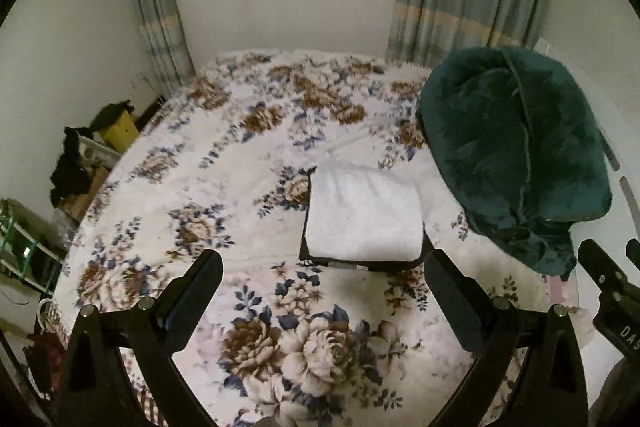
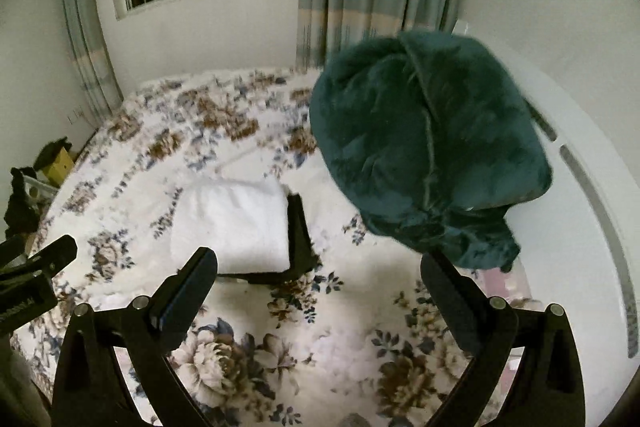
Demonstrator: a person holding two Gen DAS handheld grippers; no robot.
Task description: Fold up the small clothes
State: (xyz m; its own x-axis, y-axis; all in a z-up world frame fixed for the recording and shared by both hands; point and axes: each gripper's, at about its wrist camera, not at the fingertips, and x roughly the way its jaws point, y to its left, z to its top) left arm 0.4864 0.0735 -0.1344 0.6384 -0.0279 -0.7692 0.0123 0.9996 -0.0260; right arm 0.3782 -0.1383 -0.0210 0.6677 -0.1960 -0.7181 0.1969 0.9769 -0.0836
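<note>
A folded white cloth [image 1: 364,215] lies on top of a folded black garment [image 1: 425,251] on the floral bed; both show in the right wrist view too, the white cloth [image 2: 234,223] and the black garment [image 2: 299,239]. My left gripper [image 1: 322,267] is open and empty, held above the bed just in front of the stack. My right gripper [image 2: 318,267] is open and empty, to the right of the stack. The right gripper's tip shows at the left wrist view's right edge [image 1: 600,267]; the left gripper's tip shows at the right wrist view's left edge [image 2: 52,255].
A dark green plush blanket [image 1: 516,151] is heaped at the bed's right side [image 2: 428,143] against the white headboard [image 2: 580,163]. The floral bedspread [image 1: 224,155] covers the bed. A yellow box [image 1: 118,131] and dark clothes [image 1: 70,167] sit left of the bed. Curtains and a window are behind.
</note>
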